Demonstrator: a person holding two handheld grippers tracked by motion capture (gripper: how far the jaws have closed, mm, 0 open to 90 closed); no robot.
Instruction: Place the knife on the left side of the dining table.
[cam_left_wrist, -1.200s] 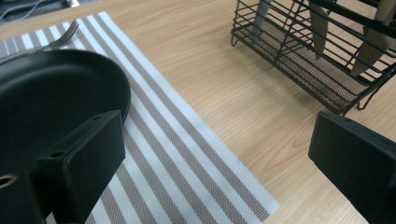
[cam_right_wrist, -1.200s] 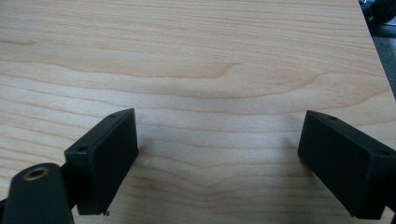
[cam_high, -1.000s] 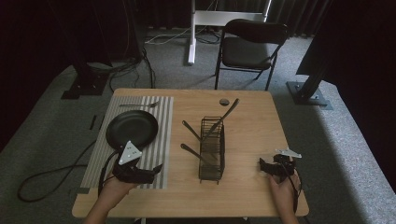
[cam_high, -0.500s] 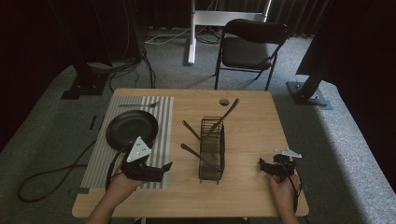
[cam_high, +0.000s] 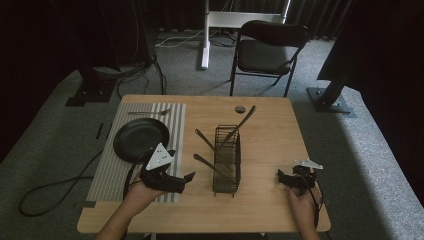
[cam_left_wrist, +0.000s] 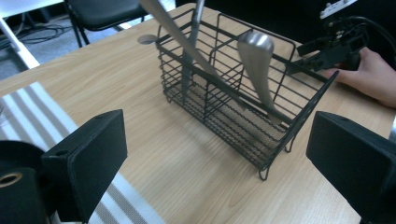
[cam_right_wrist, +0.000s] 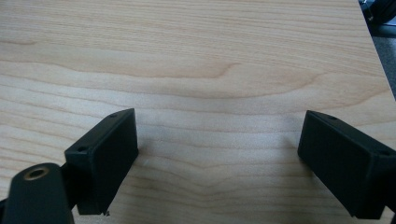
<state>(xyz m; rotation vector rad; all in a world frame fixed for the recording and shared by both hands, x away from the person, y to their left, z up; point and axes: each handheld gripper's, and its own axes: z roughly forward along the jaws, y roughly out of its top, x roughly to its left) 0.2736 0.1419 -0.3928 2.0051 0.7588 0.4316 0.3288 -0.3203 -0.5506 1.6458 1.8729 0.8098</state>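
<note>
On the wooden tabletop (cam_high: 265, 125) a black wire cutlery basket (cam_high: 227, 160) stood near the centre, with several metal utensils leaning in its compartments; one seemed to be a spoon (cam_left_wrist: 259, 63), though the blur made this uncertain. At about nine o'clock from the basket lay a striped mat (cam_high: 172, 120) carrying a black frying pan (cam_high: 140, 139). The left claw (cam_high: 187, 179) was at about seven o'clock from the basket, over the mat's edge, pointing toward it with jaws wide apart and holding nothing. The right claw (cam_high: 281, 176) rested at about four o'clock from the basket, near the tabletop's edge, its jaws also wide and empty above bare wood. A small round object (cam_high: 240, 108) lay at twelve o'clock.
</note>
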